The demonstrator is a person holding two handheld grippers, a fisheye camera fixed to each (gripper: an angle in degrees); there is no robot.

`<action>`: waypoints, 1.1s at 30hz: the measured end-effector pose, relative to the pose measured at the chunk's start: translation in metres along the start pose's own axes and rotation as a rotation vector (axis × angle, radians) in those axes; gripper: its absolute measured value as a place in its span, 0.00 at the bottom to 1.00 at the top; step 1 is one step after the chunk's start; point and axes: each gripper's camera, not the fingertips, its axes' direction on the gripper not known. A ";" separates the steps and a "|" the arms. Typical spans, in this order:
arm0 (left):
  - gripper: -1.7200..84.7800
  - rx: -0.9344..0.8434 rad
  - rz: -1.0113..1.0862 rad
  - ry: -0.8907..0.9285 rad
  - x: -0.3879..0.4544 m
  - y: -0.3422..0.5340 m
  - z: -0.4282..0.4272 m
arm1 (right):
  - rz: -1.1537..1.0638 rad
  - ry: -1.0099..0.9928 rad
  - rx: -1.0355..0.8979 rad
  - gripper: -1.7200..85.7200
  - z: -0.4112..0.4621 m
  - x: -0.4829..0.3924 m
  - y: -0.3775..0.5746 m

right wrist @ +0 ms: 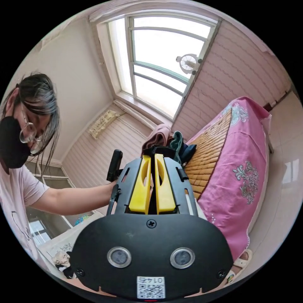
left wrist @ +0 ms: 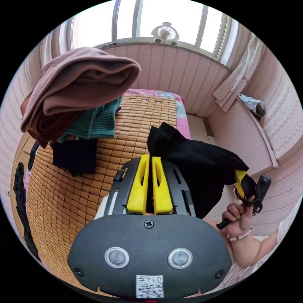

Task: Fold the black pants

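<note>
The black pants (left wrist: 195, 164) hang in the air above the bed's edge, stretched between both grippers. My left gripper (left wrist: 151, 157) has its yellow jaws shut on one end of the cloth. At the right of the left gripper view, a hand (left wrist: 240, 217) holds the right gripper (left wrist: 240, 177), which pinches the other end. In the right gripper view, my right gripper (right wrist: 152, 155) is shut with a bunch of black pants (right wrist: 164, 151) at its jaw tips.
A bamboo mat (left wrist: 79, 189) covers the bed, over a pink sheet (right wrist: 240, 176). A pile of folded clothes (left wrist: 79, 91) in mauve, green and dark blue sits on the mat. A person (right wrist: 22, 151) stands at the left. Sandals (right wrist: 241, 262) lie on the floor.
</note>
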 end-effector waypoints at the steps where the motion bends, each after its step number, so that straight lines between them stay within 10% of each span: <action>1: 0.01 0.027 0.011 0.008 0.002 -0.002 -0.018 | -0.027 -0.046 0.008 0.03 -0.001 -0.009 0.000; 17: 0.02 0.310 -0.324 -0.216 -0.075 0.313 -0.436 | -0.416 -1.006 -0.843 0.04 0.123 -0.380 0.188; 26: 0.09 0.200 -1.079 -0.725 -0.018 0.724 -0.581 | -0.796 -0.826 -1.835 0.13 0.126 -0.528 0.577; 33: 0.11 0.248 -1.268 -0.509 0.040 0.840 -0.573 | -0.741 -0.821 -1.799 0.13 0.119 -0.535 0.579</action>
